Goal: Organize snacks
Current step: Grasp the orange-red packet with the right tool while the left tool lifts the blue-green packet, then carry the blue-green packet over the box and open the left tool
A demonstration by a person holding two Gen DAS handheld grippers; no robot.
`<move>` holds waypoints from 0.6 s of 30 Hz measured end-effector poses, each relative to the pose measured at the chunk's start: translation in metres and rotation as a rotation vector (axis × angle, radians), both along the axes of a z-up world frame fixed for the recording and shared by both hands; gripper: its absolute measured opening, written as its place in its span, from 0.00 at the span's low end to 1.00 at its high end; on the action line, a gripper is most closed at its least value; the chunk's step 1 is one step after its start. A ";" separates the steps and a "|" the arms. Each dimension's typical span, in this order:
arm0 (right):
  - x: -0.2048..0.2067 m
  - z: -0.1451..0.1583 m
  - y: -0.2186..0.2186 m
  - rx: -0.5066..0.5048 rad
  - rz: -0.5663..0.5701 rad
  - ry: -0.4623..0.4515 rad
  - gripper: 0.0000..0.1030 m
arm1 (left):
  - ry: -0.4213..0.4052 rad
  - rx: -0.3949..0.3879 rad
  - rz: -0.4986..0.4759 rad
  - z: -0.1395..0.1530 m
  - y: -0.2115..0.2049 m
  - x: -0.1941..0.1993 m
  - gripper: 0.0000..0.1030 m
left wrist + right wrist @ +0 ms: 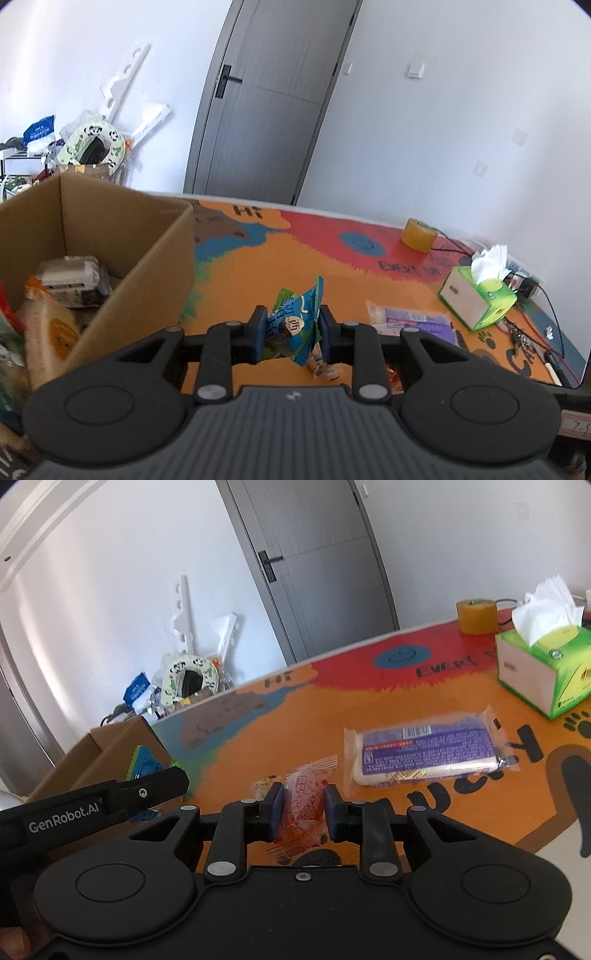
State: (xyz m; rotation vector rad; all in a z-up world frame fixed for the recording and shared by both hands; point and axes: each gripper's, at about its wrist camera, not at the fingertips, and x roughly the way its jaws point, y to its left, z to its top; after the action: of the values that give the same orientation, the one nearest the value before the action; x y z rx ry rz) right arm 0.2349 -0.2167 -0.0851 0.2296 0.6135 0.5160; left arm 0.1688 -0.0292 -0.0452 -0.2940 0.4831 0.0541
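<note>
My left gripper is shut on a blue-and-green snack packet, held upright above the orange table mat, just right of an open cardboard box. The box holds several snacks. My right gripper is shut on a small red snack packet just above the mat. In the right wrist view the blue packet shows at the left next to the box. A purple-and-white packet lies flat on the mat right of the red one.
A green tissue box and a yellow tape roll stand at the far right of the table. Cables trail along the right edge. A small wrapped snack lies under the left gripper. A grey door and clutter stand behind.
</note>
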 end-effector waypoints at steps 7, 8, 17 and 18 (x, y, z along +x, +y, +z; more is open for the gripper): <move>-0.016 0.019 0.003 0.030 0.006 -0.044 0.24 | -0.050 -0.001 0.007 0.017 0.008 -0.018 0.26; -0.018 0.021 0.004 0.033 0.007 -0.049 0.24 | -0.056 -0.001 0.010 0.019 0.009 -0.021 0.26; -0.032 0.038 0.021 0.056 0.039 -0.094 0.24 | -0.103 0.002 0.039 0.035 0.026 -0.041 0.26; -0.033 0.039 0.023 0.058 0.044 -0.098 0.24 | -0.108 0.002 0.043 0.037 0.028 -0.043 0.26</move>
State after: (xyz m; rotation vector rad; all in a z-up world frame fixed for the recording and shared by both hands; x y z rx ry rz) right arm 0.2022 -0.1940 -0.0459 0.2451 0.5097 0.5846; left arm 0.1256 -0.0011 -0.0081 -0.3038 0.3697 0.0800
